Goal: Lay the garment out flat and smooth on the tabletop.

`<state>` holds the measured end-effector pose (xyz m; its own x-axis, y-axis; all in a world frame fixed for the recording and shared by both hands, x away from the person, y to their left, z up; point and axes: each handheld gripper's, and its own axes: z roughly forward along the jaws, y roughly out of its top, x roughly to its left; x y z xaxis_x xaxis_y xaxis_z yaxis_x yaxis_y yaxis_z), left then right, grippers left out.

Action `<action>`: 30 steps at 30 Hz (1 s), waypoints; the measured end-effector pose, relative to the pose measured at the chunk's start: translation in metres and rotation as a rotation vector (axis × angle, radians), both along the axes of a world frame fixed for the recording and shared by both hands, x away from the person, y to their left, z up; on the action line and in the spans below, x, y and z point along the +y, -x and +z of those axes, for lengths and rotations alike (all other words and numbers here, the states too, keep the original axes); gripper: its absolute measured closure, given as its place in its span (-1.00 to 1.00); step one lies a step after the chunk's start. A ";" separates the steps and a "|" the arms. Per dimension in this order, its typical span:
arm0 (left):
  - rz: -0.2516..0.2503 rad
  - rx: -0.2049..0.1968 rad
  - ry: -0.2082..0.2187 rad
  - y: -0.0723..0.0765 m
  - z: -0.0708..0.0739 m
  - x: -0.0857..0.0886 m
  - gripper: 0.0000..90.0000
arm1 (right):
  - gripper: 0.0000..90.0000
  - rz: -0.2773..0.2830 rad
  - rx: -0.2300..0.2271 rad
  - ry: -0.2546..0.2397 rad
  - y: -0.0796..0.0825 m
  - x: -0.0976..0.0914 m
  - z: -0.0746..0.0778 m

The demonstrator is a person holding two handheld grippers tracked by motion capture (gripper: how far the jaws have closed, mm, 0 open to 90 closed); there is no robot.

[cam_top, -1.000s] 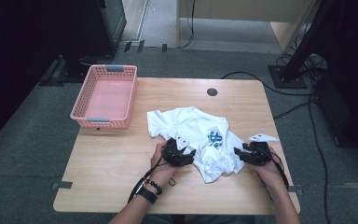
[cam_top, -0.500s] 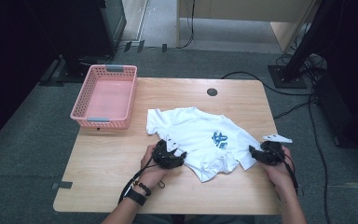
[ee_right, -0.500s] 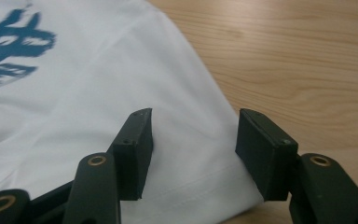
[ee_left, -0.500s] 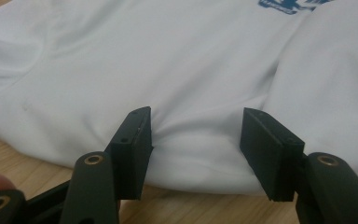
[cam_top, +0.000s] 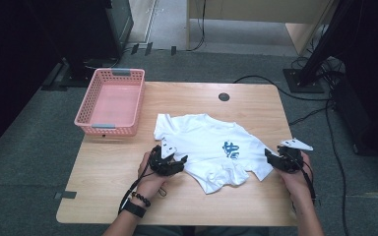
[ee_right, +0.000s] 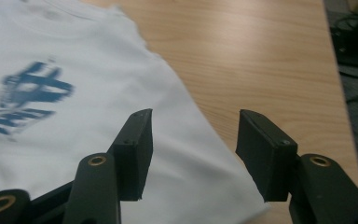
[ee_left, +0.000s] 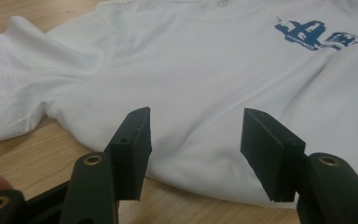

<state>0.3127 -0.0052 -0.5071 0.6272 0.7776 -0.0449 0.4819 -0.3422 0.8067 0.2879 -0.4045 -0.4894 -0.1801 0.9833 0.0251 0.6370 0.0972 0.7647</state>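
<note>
- Grey carpet and dark equipment are seen around a light wooden table (cam_top: 108,191), on whose far left corner a pink basket (cam_top: 110,101) is set.
- A white T-shirt (cam_top: 202,142) with a blue print (cam_top: 231,149) is spread flat on the middle of the table, one sleeve pointing towards the basket.
- The left gripper (cam_top: 176,162) is held low at the shirt's near left edge, the forearm coming in from the bottom edge and a dark wristband worn on it.
- In the left gripper view its jaws are seen standing apart over the white cloth, with nothing pinched between the pads (ee_left: 133,149).
- The right gripper (cam_top: 270,158) is held at the shirt's near right corner, its hand lying along the table's right side.
- The right jaws have just been opening; in the right gripper view they are spread, the shirt's edge lying below them unclamped and bare wood showing past the right pad (ee_right: 263,154).
</note>
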 end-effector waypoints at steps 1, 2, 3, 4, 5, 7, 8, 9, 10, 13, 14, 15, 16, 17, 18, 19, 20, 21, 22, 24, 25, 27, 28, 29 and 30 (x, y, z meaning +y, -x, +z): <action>-0.002 0.003 0.007 -0.001 -0.001 -0.001 -0.03 | 0.03 0.025 -0.002 -0.014 0.000 0.006 0.002; -0.006 0.008 0.002 -0.002 -0.002 -0.003 -0.03 | 0.02 0.051 0.001 -0.023 -0.001 0.012 0.002; -0.016 0.014 -0.013 -0.002 -0.003 -0.005 -0.03 | 0.01 0.078 0.006 -0.020 -0.002 0.019 0.001; -0.022 0.013 -0.032 -0.002 -0.005 -0.007 -0.05 | 0.00 0.105 0.016 -0.013 -0.003 0.025 -0.002; -0.025 0.011 -0.046 -0.002 -0.007 -0.009 -0.06 | 0.00 0.124 0.030 -0.006 -0.005 0.031 -0.005; -0.023 0.007 -0.052 -0.004 -0.008 -0.011 -0.08 | 0.00 0.140 0.055 0.016 -0.010 0.042 -0.014; -0.015 -0.001 -0.052 -0.006 -0.007 -0.011 -0.08 | -0.01 0.144 0.060 0.025 -0.012 0.045 -0.017; -0.004 -0.009 -0.053 -0.009 -0.006 -0.010 -0.09 | -0.01 0.144 0.069 0.027 -0.015 0.048 -0.020; 0.015 -0.020 -0.061 -0.015 -0.005 -0.009 -0.09 | -0.01 0.141 0.076 0.024 -0.018 0.049 -0.022; 0.113 -0.012 -0.054 -0.041 0.000 -0.002 -0.13 | -0.03 0.118 0.078 -0.001 -0.028 0.051 -0.027; 0.135 0.000 -0.053 -0.049 0.000 0.000 -0.13 | -0.02 0.110 0.075 -0.003 -0.031 0.050 -0.027; 0.152 0.005 -0.058 -0.057 0.001 0.002 -0.14 | -0.02 0.099 0.076 0.009 -0.035 0.050 -0.027; 0.162 0.013 -0.064 -0.063 0.001 0.003 -0.15 | -0.03 0.095 0.072 0.017 -0.039 0.049 -0.027; 0.178 0.026 -0.063 -0.071 0.000 0.005 -0.15 | -0.04 0.085 0.067 0.014 -0.049 0.047 -0.028; 0.186 0.029 -0.063 -0.074 -0.001 0.006 -0.15 | -0.04 0.083 0.063 0.016 -0.054 0.046 -0.028; 0.196 0.031 -0.064 -0.077 -0.002 0.007 -0.16 | -0.04 0.074 0.059 0.015 -0.060 0.045 -0.028; 0.202 0.039 -0.059 -0.080 -0.003 0.007 -0.16 | -0.04 0.065 0.059 0.015 -0.067 0.044 -0.029; 0.207 0.048 -0.059 -0.083 -0.006 0.008 -0.16 | -0.04 0.057 0.055 0.015 -0.074 0.043 -0.029; 0.214 0.058 -0.065 -0.086 -0.008 0.008 -0.16 | -0.04 0.042 0.058 0.013 -0.080 0.042 -0.029; 0.228 0.052 -0.066 -0.092 -0.012 0.007 -0.17 | -0.04 0.020 0.058 0.012 -0.094 0.042 -0.029; 0.235 0.053 -0.068 -0.095 -0.012 0.006 -0.17 | -0.04 0.010 0.059 0.011 -0.101 0.041 -0.029; 0.248 0.050 -0.074 -0.103 -0.012 0.003 -0.17 | -0.04 -0.003 0.050 0.021 -0.113 0.040 -0.029; 0.251 0.049 -0.077 -0.107 -0.012 0.002 -0.17 | -0.05 -0.013 0.039 0.024 -0.118 0.039 -0.030; 0.264 0.051 -0.076 -0.113 -0.012 0.000 -0.17 | -0.05 -0.025 0.029 0.026 -0.122 0.038 -0.031; 0.274 0.051 -0.076 -0.118 -0.012 -0.002 -0.17 | -0.05 -0.045 0.011 0.026 -0.127 0.036 -0.032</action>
